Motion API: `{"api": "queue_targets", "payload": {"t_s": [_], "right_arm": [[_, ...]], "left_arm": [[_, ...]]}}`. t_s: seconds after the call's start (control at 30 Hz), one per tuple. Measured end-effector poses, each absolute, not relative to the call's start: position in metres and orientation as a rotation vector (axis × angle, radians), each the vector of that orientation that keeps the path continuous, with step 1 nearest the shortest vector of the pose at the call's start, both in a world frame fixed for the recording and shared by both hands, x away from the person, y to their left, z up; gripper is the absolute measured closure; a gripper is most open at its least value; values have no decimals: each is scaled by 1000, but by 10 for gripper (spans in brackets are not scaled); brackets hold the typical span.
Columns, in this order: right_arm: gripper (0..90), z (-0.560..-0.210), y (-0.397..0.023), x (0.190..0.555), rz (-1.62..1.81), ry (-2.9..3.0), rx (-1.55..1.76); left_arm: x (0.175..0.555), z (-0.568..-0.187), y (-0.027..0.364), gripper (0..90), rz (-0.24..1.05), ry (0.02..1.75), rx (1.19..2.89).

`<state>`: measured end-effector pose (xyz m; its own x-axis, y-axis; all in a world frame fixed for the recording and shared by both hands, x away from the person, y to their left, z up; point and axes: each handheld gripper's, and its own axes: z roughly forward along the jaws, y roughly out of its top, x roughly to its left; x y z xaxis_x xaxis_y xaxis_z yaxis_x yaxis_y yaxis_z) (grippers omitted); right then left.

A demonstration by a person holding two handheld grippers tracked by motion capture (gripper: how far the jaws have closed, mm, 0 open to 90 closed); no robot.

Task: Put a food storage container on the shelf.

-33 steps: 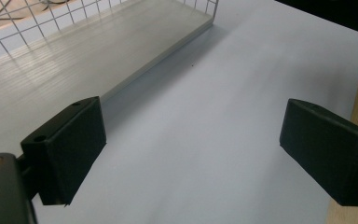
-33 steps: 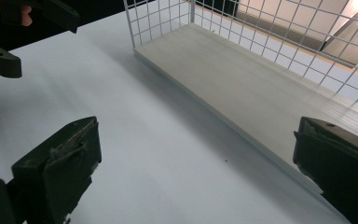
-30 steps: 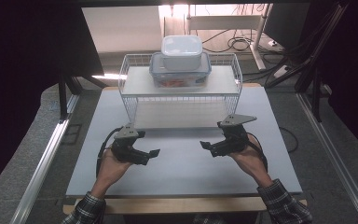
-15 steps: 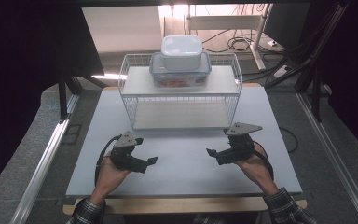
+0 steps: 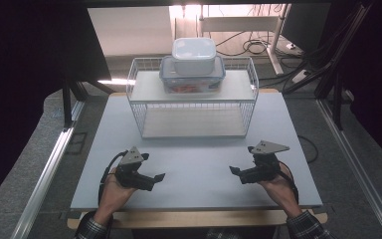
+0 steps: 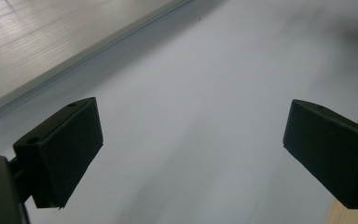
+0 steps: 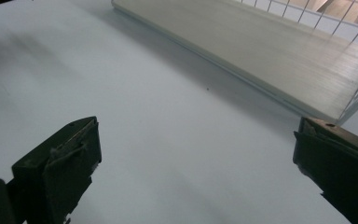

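The larger lidded container [image 5: 192,75] on top of the wire rack [image 5: 193,99] is partly hidden by the white container [image 5: 194,50] stacked on it, and its reddish contents are too blurred to name. Both forearms are cut off at the bottom edge of the high view. The left gripper [image 5: 151,180] and right gripper [image 5: 238,174] rest low over the near part of the surface [image 5: 194,159], well apart, tips turned toward each other. Both sets of fingers stand wide with nothing between them.
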<state>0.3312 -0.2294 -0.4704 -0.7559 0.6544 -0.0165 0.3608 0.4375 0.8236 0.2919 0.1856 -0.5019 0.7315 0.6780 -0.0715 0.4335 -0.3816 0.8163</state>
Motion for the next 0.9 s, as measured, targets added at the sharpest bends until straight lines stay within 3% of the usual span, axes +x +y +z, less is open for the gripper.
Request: {"api": "queue_targets", "payload": {"t_s": [0.9], "right_arm": [[12, -506, -231, 327, 1102, 2482, 903]], "left_arm": [[291, -536, 185, 18, 297, 911, 2184]]}}
